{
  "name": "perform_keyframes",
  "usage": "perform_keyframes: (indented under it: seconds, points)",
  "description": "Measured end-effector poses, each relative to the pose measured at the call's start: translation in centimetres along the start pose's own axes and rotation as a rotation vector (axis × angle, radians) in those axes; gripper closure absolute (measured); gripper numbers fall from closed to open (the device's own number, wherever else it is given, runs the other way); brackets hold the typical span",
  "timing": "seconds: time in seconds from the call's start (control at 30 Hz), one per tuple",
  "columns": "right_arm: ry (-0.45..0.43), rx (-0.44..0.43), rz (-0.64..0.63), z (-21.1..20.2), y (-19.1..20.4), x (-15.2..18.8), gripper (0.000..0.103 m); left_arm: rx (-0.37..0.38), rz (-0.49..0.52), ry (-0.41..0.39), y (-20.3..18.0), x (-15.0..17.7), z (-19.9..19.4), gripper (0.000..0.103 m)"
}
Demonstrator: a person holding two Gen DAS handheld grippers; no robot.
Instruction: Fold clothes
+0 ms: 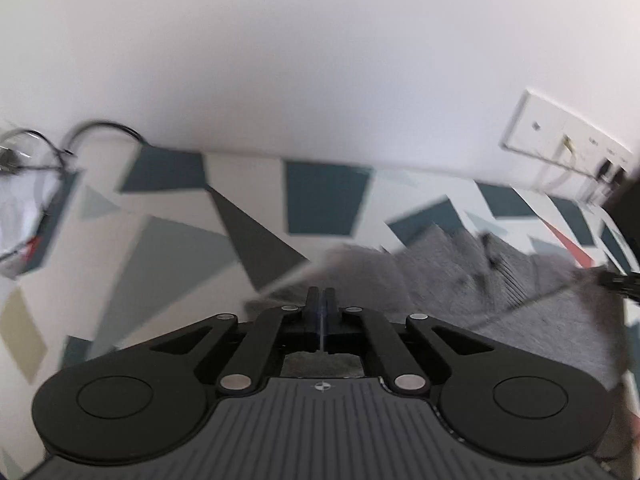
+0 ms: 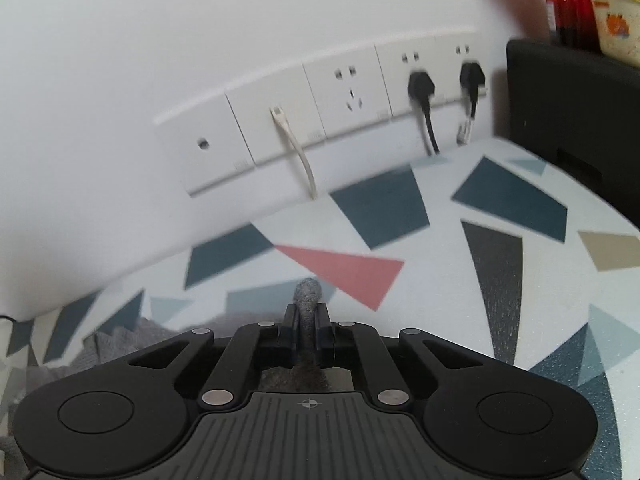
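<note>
A grey knit garment [image 1: 460,276] lies stretched over the patterned tablecloth [image 1: 168,240], to the right in the left wrist view. My left gripper [image 1: 321,294] is shut on its near edge, and the cloth runs taut from the jaws to the right. In the right wrist view my right gripper [image 2: 307,312] is shut on a bunched fold of the same grey garment [image 2: 307,292], which pokes out above the fingers; more of it hangs at lower left [image 2: 116,340]. The right gripper's tip shows at the right edge of the left wrist view [image 1: 622,282].
A white wall with a socket strip [image 2: 320,120], cables and two black plugs [image 2: 420,84] stands just behind the table. A black box [image 2: 572,112] stands at the right. Wires and a plastic bag [image 1: 24,208] lie at the far left.
</note>
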State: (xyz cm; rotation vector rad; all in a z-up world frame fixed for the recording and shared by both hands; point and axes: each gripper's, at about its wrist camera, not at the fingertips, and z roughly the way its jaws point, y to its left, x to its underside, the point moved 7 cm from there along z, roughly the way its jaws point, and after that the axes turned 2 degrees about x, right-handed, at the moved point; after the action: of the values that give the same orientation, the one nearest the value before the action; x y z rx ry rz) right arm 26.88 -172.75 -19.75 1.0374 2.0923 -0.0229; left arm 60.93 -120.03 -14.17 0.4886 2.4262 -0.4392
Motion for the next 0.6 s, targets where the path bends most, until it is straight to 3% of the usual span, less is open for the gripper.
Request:
perform_keyframes:
  seconds: [0.07,0.1,0.13,0.2,0.27,0.3,0.33,0.37,0.4,0.47,0.6]
  points:
    - [0.004,-0.007,0.024,0.2,-0.4,0.1,0.095,0.043,0.003,0.061,-0.1,0.4,0.2,0.073]
    - [0.004,-0.012,0.031,0.3,-0.6,0.3,0.095,0.050,-0.001,0.076,-0.1,0.8,0.0,0.047]
    - [0.001,-0.017,0.028,0.2,-0.5,0.4,0.094,0.056,-0.003,0.082,0.0,1.3,-0.3,0.029]
    - [0.000,-0.030,0.022,0.1,-0.5,0.6,0.094,0.064,0.000,0.097,0.0,2.1,-0.6,0.028]
    - [0.002,-0.039,0.025,0.1,-0.6,0.7,0.092,0.060,0.016,0.097,-0.2,2.7,-0.6,0.030]
    - [0.003,-0.042,0.028,0.2,-0.6,0.8,0.092,0.054,0.023,0.096,-0.4,2.9,-0.5,0.039]
    - [0.005,-0.044,0.033,0.2,-0.6,0.8,0.091,0.047,0.031,0.095,-0.5,3.1,-0.3,0.059]
    - [0.007,-0.044,0.040,0.2,-0.7,0.8,0.090,0.041,0.038,0.094,-0.7,3.4,-0.1,0.070]
    - [0.008,-0.045,0.046,0.2,-0.6,0.8,0.089,0.030,0.051,0.093,-0.9,3.6,0.0,0.094]
    - [0.005,-0.045,0.041,0.1,-0.6,0.9,0.090,0.009,0.077,0.089,-1.4,4.0,0.2,0.097]
    - [-0.047,-0.035,0.017,-0.7,-0.3,0.8,0.096,-0.045,0.120,0.006,-1.8,3.4,-0.9,0.098]
